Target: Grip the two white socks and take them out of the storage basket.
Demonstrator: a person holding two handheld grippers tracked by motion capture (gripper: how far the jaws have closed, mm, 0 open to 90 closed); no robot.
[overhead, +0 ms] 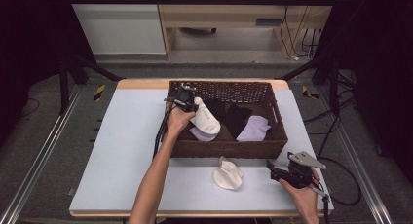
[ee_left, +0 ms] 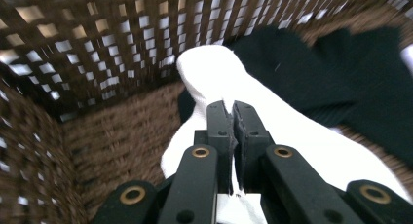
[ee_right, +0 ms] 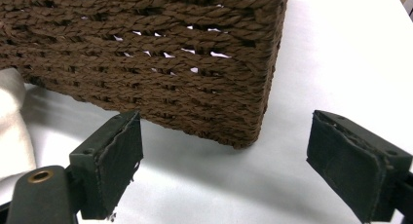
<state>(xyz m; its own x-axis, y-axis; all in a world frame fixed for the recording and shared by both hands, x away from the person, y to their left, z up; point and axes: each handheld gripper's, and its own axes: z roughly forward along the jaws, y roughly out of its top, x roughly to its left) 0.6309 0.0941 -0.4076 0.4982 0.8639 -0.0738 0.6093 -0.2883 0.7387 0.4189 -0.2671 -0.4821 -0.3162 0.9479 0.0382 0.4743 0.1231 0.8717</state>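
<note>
Grey desk (overhead: 122, 151) carries a brown woven basket (overhead: 229, 148); the left tool (ee_left: 233, 107), at ten o'clock inside, pinches a white sock (ee_left: 302, 136) thinly; it could slip. Right tool (ee_right: 224, 156) gapes empty.

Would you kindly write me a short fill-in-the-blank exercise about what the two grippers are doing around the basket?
1. The left gripper has its jaws shut on a ____ sock.
2. That sock is inside the woven brown ____, over its black clothes.
3. The right gripper waits outside with its jaws ____.
4. The cream sock lies on the ____ in front of the basket.

Missing words: white; basket; open; table
</note>
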